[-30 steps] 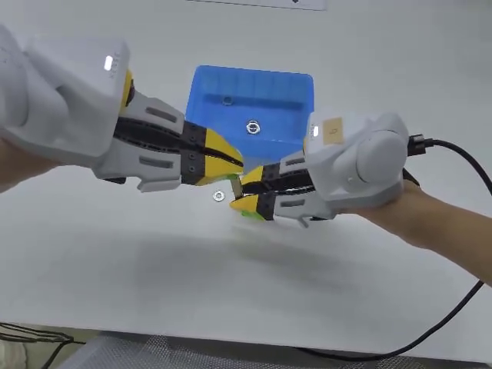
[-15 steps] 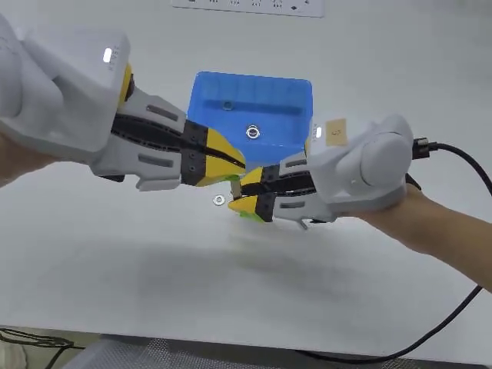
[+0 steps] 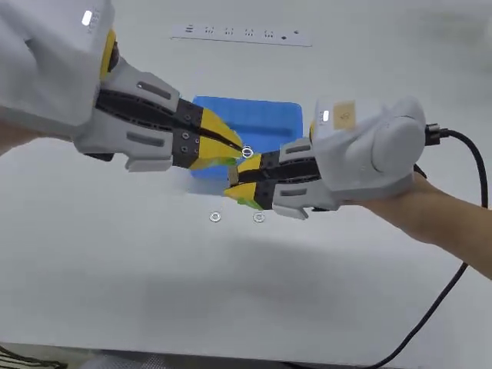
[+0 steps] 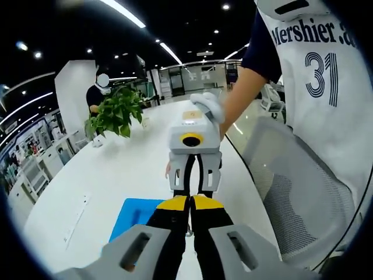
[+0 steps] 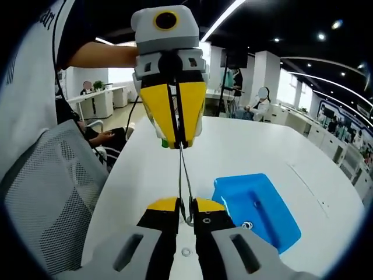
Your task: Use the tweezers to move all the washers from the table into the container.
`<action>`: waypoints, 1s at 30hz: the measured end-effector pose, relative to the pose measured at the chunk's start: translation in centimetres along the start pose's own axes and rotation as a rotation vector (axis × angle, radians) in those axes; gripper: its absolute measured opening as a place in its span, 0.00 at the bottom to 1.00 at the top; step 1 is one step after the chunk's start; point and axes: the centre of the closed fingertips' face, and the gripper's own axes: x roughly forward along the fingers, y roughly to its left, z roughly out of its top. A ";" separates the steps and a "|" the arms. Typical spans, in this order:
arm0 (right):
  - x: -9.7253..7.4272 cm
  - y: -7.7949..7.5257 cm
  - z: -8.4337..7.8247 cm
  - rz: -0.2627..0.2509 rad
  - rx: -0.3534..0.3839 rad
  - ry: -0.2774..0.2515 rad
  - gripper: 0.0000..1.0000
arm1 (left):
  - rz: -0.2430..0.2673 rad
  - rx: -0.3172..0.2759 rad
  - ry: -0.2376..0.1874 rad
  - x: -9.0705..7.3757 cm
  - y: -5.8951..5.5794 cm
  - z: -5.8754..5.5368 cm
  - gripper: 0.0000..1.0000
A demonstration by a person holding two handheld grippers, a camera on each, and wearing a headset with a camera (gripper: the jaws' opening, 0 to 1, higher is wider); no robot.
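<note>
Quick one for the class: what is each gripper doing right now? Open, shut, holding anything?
Left gripper: shut on the tweezers, at their handle end.
Right gripper: shut on the same tweezers, at the tip end.

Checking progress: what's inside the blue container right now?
A washer and a likely second washer lie on the container floor. In the head view the left hand-held gripper and right hand-held gripper cover its near edge.

Plain white table top [image 3: 115, 269] with a blue rectangular plastic container [image 3: 261, 123] sitting on it, two small silver metal washers [image 3: 215, 217] lying side by side just in front, and a white power strip [image 3: 242, 34] further back.
</note>
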 end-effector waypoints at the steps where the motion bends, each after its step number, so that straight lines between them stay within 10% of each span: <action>1: -0.2 -0.3 0.3 -0.006 -0.006 -0.002 0.10 | 0.000 0.009 -0.002 -0.1 0.2 0.3 0.05; 15: -0.9 -4.2 2.7 -0.072 -0.056 -0.028 0.10 | 0.035 0.092 -0.017 -0.9 3.7 2.0 0.05; 30: 0.9 -8.0 0.4 -0.091 -0.048 0.005 0.10 | 0.052 0.060 -0.010 0.2 7.4 -1.4 0.05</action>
